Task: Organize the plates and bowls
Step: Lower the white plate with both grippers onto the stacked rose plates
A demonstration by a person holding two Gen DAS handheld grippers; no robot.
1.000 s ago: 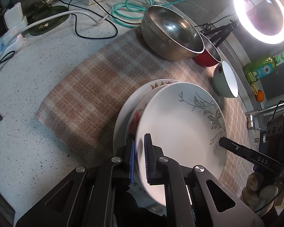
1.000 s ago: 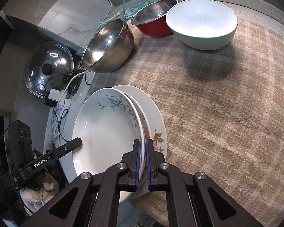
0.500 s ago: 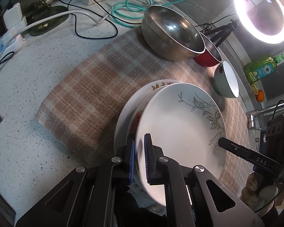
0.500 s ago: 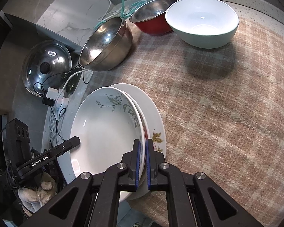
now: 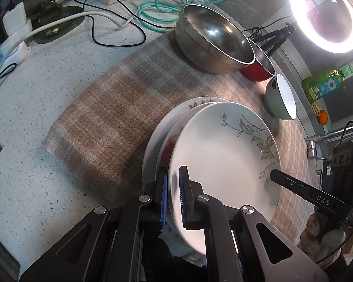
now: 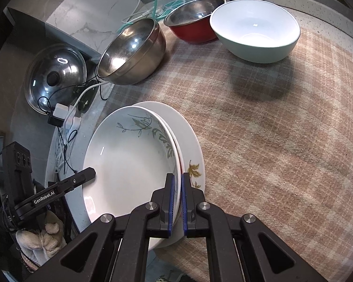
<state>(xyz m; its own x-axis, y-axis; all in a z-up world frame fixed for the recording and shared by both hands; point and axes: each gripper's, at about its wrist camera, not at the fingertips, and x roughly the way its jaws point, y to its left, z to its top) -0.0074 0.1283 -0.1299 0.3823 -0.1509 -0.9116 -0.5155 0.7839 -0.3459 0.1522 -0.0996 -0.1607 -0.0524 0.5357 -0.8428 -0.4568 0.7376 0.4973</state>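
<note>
Speckled tabletop (image 5: 30, 127) carries a checked cloth (image 6: 282, 141) where your plate stack sits near you, its near edge past the cloth. Your left gripper (image 5: 173, 183) and right gripper (image 6: 178, 188) each have their fingers clamped on opposite rims of the leaf-patterned top plate (image 5: 223, 159). You look mid-placement; next, likely settle it squarely and release. Whether it is seated or lifted is unclear, and the middle plate (image 5: 169, 145) is mostly covered. Three bowls (image 6: 254, 30) wait at the far side.

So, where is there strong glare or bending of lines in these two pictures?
Left wrist view: the ring light is blown out white and the checked cloth curves. Right wrist view: even light, soft shadow beside the pale green bowl, dark corners.
</note>
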